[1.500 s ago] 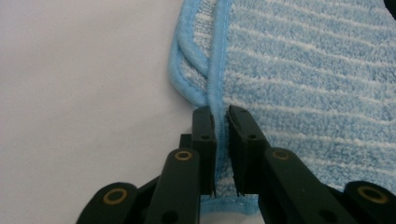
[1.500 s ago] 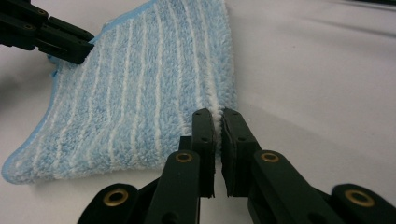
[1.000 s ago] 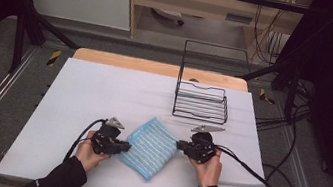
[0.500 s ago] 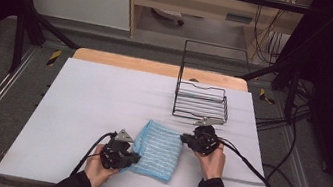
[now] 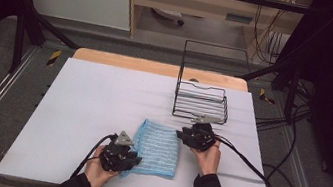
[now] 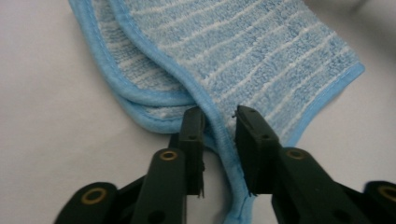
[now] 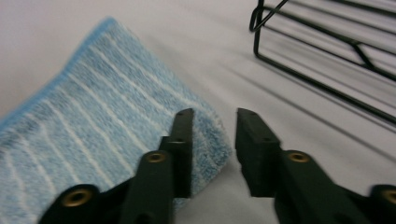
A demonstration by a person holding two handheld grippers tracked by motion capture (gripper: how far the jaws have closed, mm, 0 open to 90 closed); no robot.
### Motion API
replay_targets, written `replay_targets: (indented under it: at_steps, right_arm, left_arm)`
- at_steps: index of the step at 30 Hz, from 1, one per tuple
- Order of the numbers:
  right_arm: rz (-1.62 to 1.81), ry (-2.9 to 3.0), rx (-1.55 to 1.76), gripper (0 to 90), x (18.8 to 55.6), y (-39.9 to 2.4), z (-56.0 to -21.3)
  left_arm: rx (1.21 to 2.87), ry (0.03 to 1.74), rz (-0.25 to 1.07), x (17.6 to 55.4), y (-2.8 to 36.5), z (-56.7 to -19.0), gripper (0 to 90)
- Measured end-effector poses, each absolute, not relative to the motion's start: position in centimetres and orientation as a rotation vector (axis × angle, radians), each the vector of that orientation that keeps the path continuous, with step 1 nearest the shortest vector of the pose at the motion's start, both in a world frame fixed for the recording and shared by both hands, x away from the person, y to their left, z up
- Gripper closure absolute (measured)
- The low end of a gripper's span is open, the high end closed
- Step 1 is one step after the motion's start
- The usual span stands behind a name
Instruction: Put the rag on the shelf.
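Note:
A blue towel with thin white stripes (image 5: pixel 160 147) lies folded flat on the white table cover (image 5: pixel 98 98). My left gripper (image 5: pixel 135 160) sits at the towel's near left corner. In the left gripper view its jaws have just been opening, and the towel's blue hem (image 6: pixel 219 135) runs loose through the gap of the left gripper (image 6: pixel 219 125). My right gripper (image 5: pixel 182 135) is at the far right corner. Its jaws have also just been opening, and the right gripper (image 7: pixel 214 122) stands open over the towel's corner (image 7: pixel 205 135), with no pad pressing on it.
A black wire basket (image 5: pixel 202 103) with a tall handle frame stands on the table just beyond the right gripper, and its wires (image 7: pixel 327 56) are close in the right gripper view. Cables (image 5: pixel 245 161) trail off to the right. A wooden strip (image 5: pixel 129 62) borders the table's far edge.
The towel has turned from a diagonal lie to square with the table. The left gripper came toward the near edge. Both grippers' jaws have opened and let go of the towel's corners.

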State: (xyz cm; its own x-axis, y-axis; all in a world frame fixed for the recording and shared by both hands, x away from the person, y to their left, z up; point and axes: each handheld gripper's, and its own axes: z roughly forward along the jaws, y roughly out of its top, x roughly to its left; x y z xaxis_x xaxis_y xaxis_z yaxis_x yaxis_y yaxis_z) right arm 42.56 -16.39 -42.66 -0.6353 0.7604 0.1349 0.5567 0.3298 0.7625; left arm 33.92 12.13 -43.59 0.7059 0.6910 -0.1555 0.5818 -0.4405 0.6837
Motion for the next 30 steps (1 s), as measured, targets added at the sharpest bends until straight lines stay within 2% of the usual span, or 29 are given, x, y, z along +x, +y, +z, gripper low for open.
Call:
replay_targets:
  at_steps: [2,5,8,11,18,27,30]
  right_arm:
    - [1.232,2.330,1.189,52.5,41.5,-16.9,-42.2]
    - [1.265,2.360,1.192,43.7,39.7,-17.3,-41.8]
    - [1.293,2.376,1.212,40.0,37.7,-17.5,-42.1]
    - [1.291,2.408,1.245,41.1,36.2,-17.6,-42.9]
    - [1.265,2.451,1.285,56.5,34.3,-17.3,-44.3]
    - [1.248,2.499,1.367,81.7,34.4,-16.4,-45.4]
    - [1.243,2.505,1.385,86.4,34.4,-16.4,-45.3]
  left_arm:
    - [2.163,0.952,0.211,34.0,12.6,-43.3,62.3]
    - [2.147,0.944,0.240,34.3,13.6,-42.8,55.1]
    - [2.131,0.949,0.243,34.7,14.6,-42.6,46.3]
    - [2.112,0.962,0.242,35.1,15.6,-42.5,40.4]
    - [2.090,0.998,0.263,35.7,17.0,-42.7,28.9]
    - [2.086,1.021,0.267,36.2,17.4,-43.2,21.5]
    - [2.084,1.029,0.262,36.3,17.5,-43.2,19.9]
